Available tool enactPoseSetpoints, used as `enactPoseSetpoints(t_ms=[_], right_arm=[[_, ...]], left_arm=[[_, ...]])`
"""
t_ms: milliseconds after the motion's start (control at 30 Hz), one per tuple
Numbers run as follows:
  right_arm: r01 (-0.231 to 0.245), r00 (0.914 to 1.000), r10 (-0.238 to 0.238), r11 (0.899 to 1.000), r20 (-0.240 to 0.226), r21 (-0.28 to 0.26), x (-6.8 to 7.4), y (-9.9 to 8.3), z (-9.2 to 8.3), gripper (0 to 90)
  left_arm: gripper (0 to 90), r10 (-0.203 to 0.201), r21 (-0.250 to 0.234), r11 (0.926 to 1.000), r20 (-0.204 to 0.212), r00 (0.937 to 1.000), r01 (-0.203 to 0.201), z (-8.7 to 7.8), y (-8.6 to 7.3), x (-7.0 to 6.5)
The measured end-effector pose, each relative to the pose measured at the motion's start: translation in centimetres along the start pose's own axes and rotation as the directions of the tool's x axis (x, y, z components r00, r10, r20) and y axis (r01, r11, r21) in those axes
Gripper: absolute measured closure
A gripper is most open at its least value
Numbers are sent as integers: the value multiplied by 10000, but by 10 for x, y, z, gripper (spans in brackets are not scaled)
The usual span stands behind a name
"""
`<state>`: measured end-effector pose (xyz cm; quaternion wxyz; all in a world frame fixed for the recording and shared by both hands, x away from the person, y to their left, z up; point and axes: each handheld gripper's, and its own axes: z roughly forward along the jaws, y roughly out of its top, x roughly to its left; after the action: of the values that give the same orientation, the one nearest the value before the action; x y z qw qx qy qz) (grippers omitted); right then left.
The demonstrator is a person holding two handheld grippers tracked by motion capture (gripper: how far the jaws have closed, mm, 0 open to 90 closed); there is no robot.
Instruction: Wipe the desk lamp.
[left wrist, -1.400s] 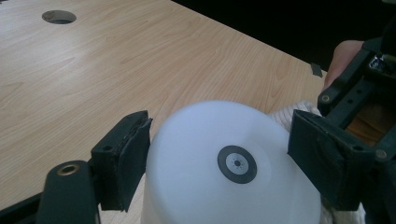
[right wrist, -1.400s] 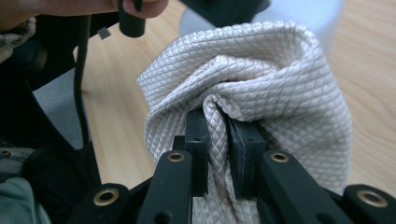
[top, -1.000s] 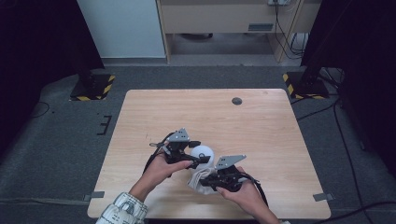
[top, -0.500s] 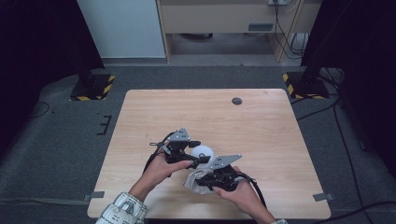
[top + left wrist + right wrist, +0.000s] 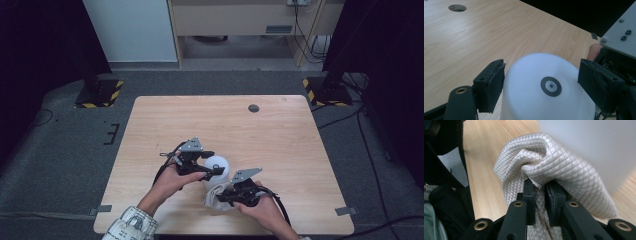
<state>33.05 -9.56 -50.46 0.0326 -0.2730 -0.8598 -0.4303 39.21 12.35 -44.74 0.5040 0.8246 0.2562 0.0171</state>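
since a second ago the right gripper [image 5: 225,196] has sunk a little beside the white cup [image 5: 218,167], its jaws clamped on a bunched quilted cloth [image 5: 554,167] that rests against the cup's side. the left gripper [image 5: 541,82] straddles the upturned cup near the table's [image 5: 280,135] front edge, pads at its walls, seemingly holding it. judged risk: a hard wipe could push the light cup out of that loose hold and tip it.
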Motion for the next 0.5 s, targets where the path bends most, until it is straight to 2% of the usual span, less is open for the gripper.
enactPoseSetpoints(t_ms=[267, 433, 500], right_arm=[[-359, 9978, 387, 9979, 531, -538, -14, -5, -29, 796], [-659, 9919, 797, 9886, 993, -1353, -24, 1, -47, 796], [-581, 9915, 755, 9856, 1058, -1589, -25, 4, -50, 796]], left_arm=[[214, -17, 1, 10000, 26, 10000, 17, 0, 0, 0], [214, -7, 8, 10000, 54, 10000, 7, 1, 0, 0], [214, -39, 18, 10000, 67, 10000, 39, 0, 0, 1]])
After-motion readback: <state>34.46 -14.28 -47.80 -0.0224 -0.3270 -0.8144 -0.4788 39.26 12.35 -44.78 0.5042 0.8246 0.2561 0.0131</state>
